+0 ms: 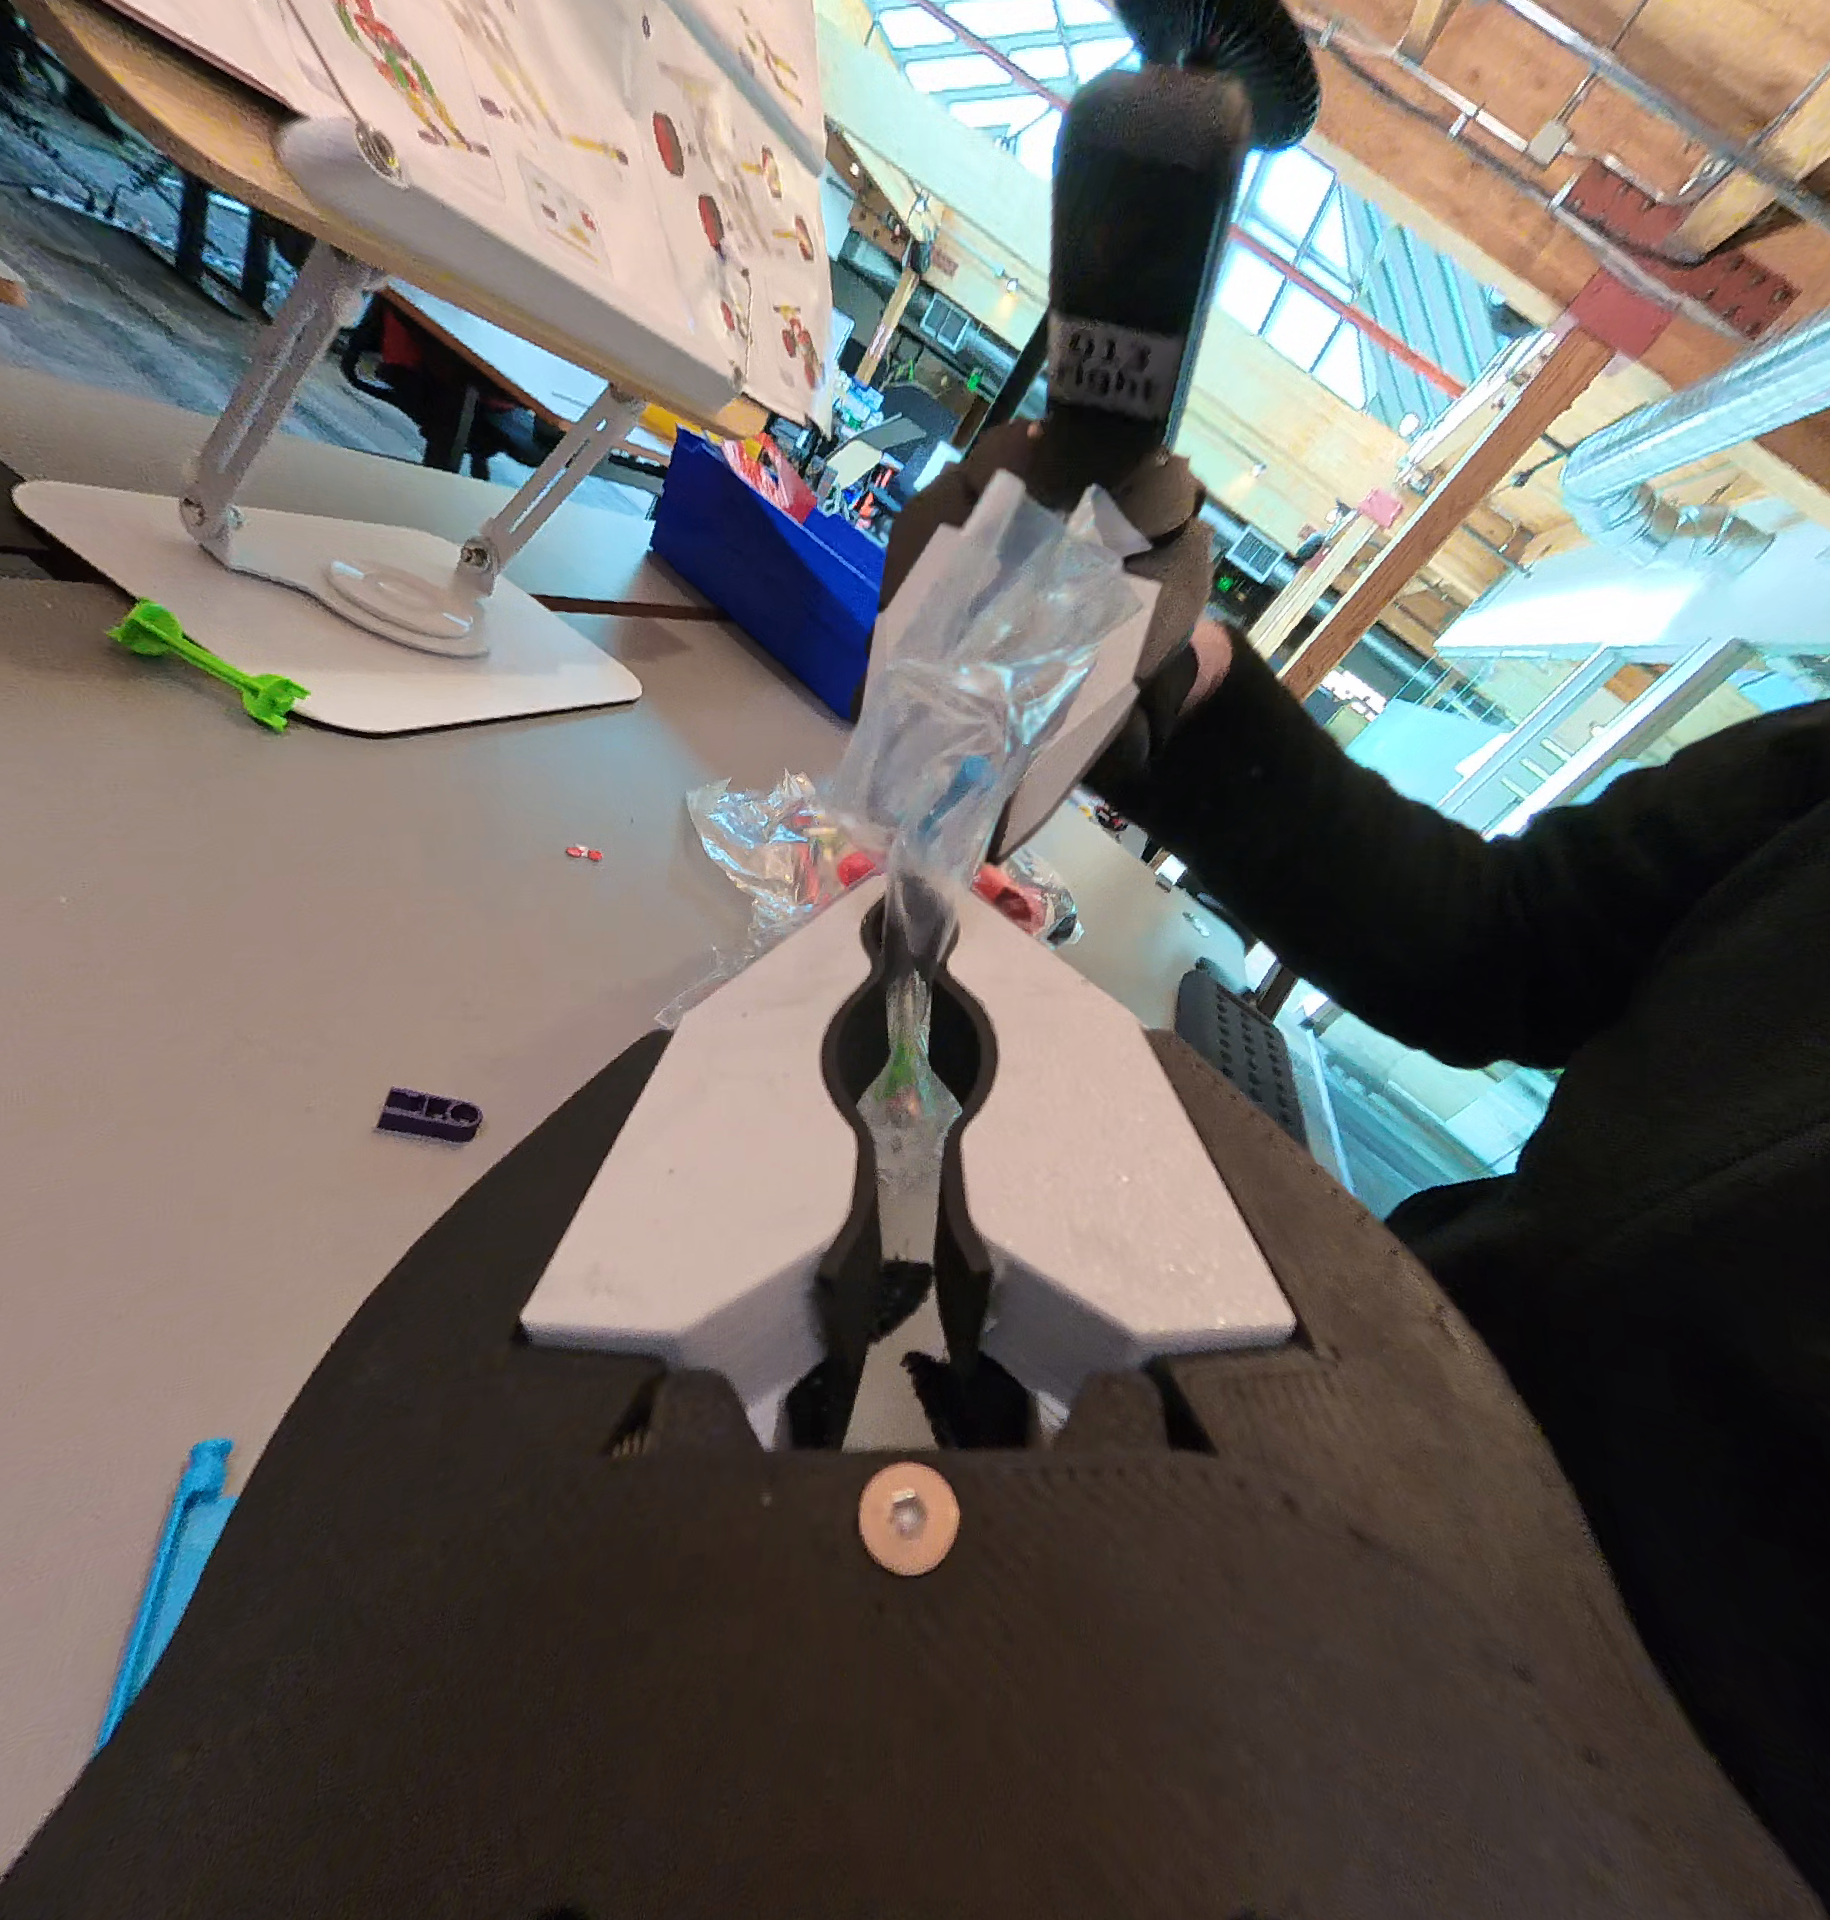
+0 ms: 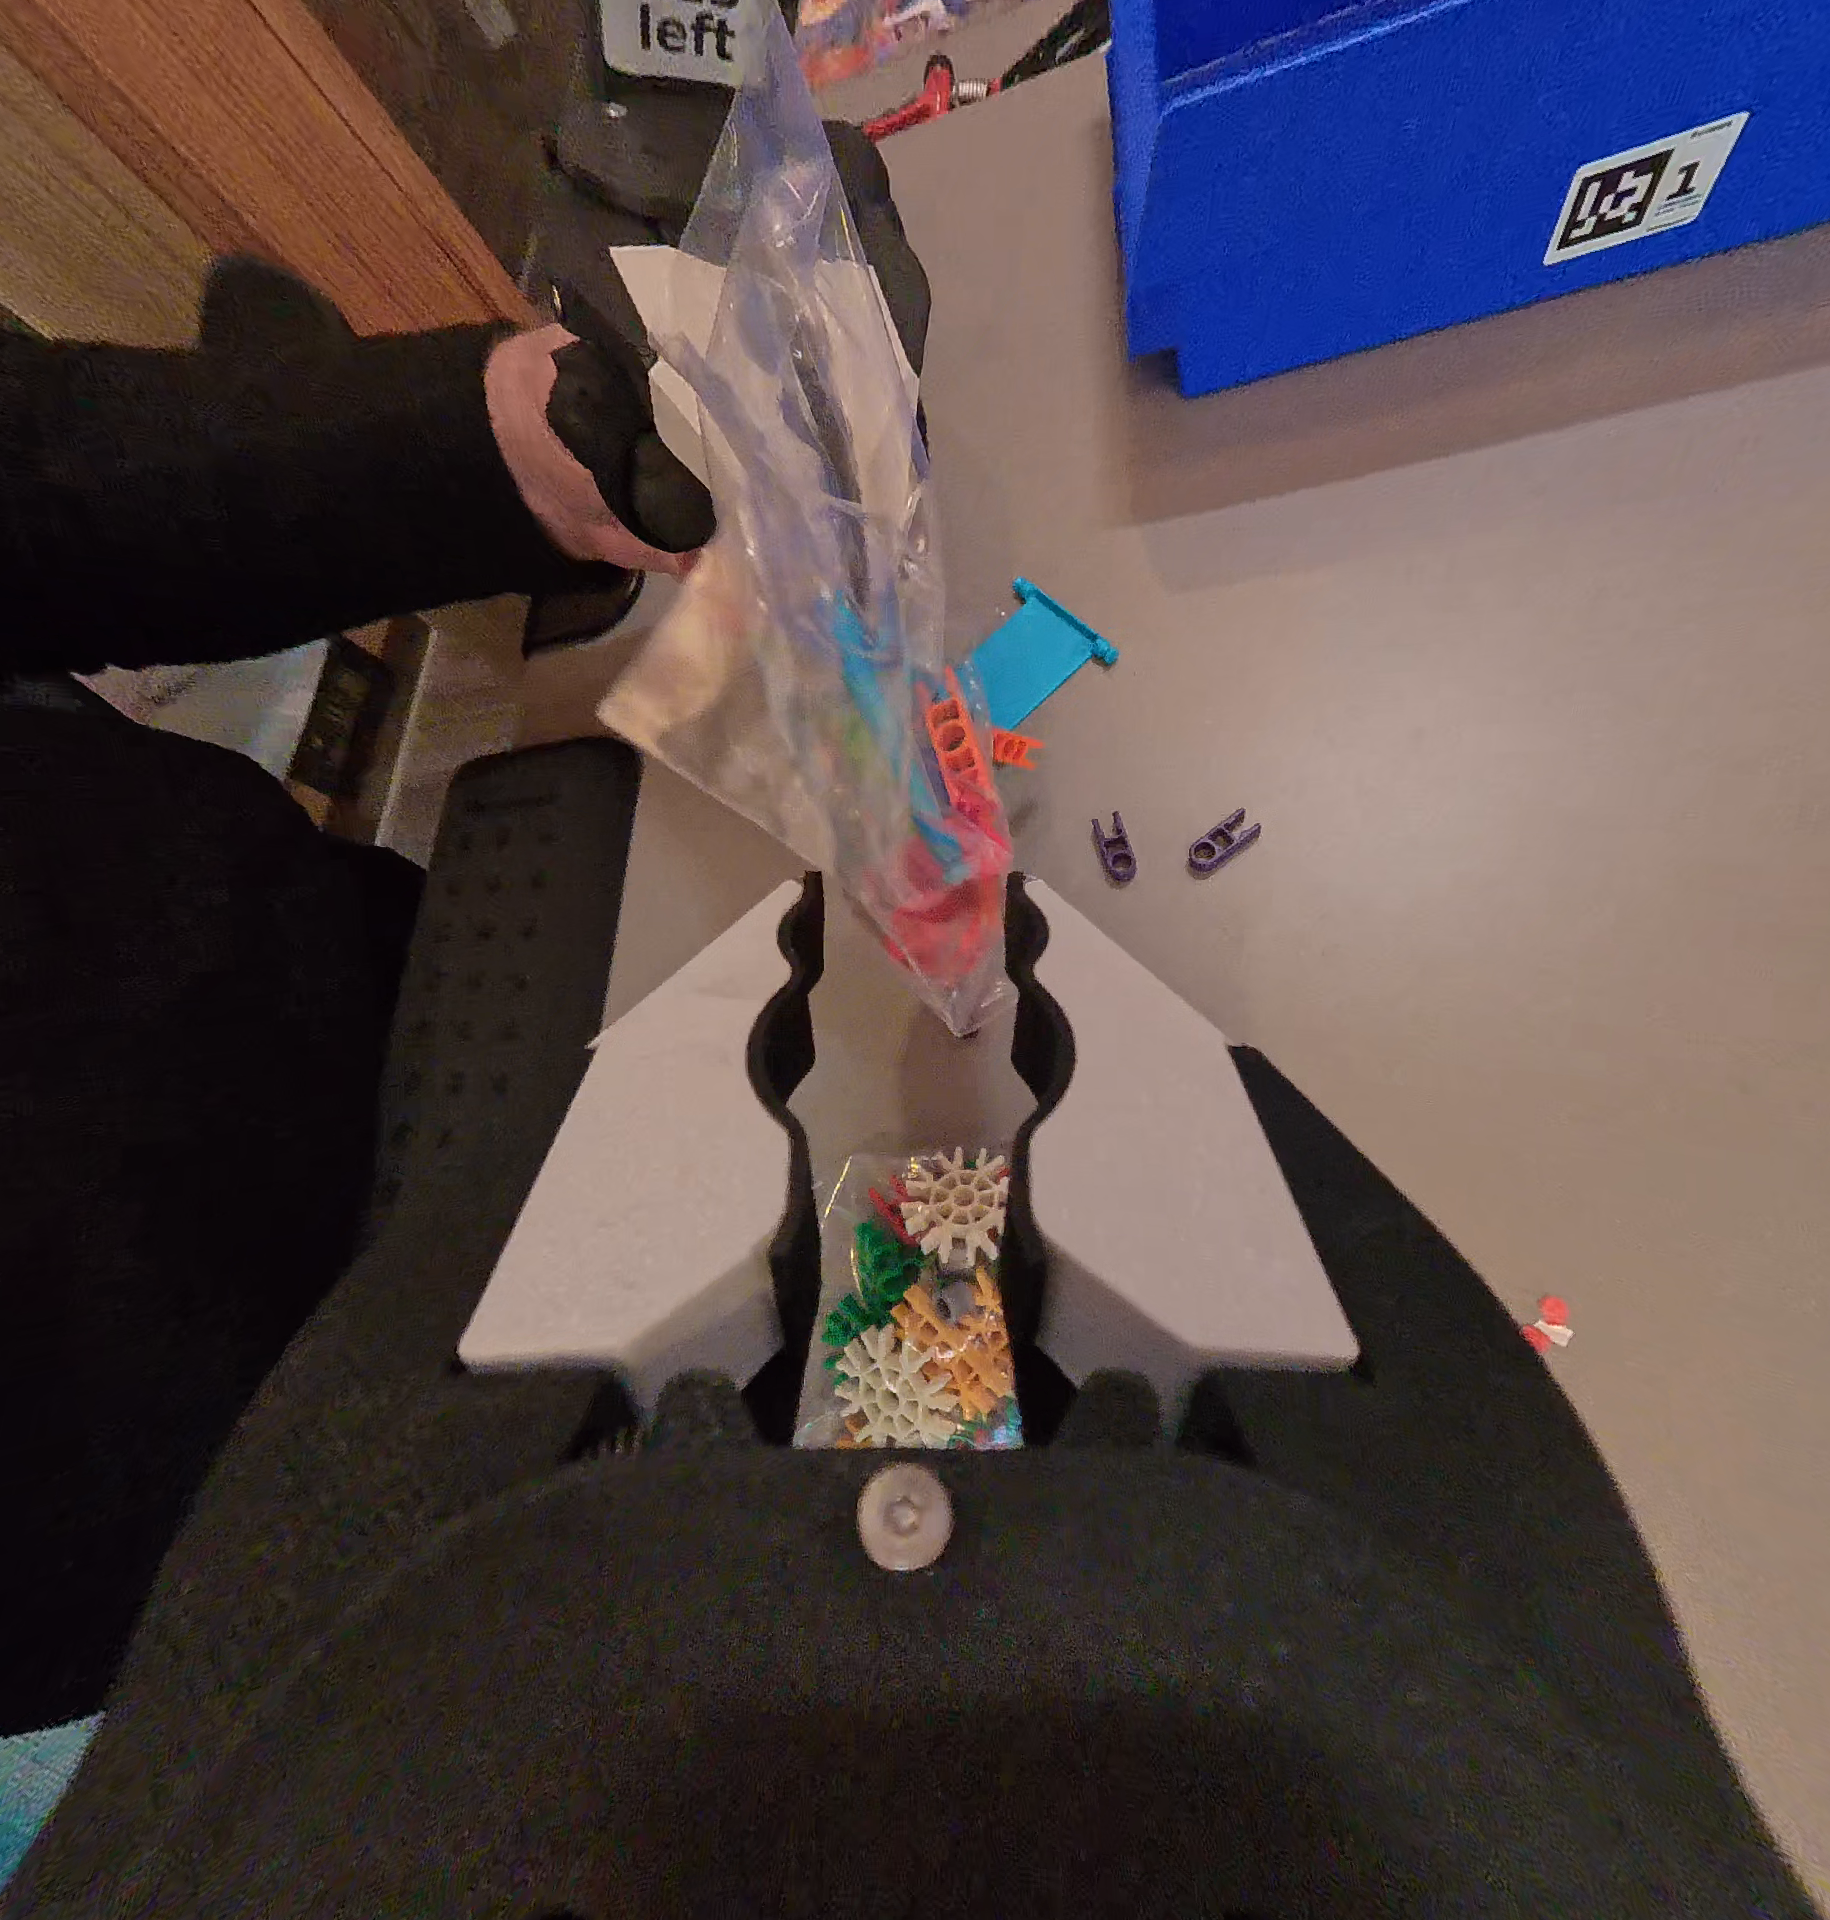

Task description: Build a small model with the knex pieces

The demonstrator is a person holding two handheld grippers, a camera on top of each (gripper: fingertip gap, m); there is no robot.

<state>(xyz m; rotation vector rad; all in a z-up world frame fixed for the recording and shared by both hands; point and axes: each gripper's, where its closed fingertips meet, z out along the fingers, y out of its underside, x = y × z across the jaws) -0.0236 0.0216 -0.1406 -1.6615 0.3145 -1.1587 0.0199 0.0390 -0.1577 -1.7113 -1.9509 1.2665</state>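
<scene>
Left gripper (image 1: 906, 940): I'm seeing its white fingers (image 1: 724, 1143) pinching narrow on a clear plastic bag (image 1: 952, 717); the film is running down the slot between them.
Bag: hanging stretched between both grippers above the grey table (image 1: 267, 987), w/ blue, orange and red toy pieces bunched inside.
Right gripper (image 2: 906, 894): jaws are standing wide; bag's lower corner is dipping between the tips, nearer the right finger. I can't tell if it's touching.
Right gripper, seen from left cam (image 1: 1004, 665): bag's other end is lying against its fingers; grip there is unclear.
Second bag (image 2: 916, 1309): small, lying on the table under the right gripper, w/ white, green and tan snowflake-shaped connectors.
Loose bits: 2 purple clips (image 2: 1171, 842) and a light-blue panel (image 2: 1036, 665) are sitting near the bag.
Blue bin (image 2: 1462, 177): standing farther back on the table.
Stand (image 1: 350, 582): white, holding a printed sheet; a green rod (image 1: 210, 665) is lying at its base.
</scene>
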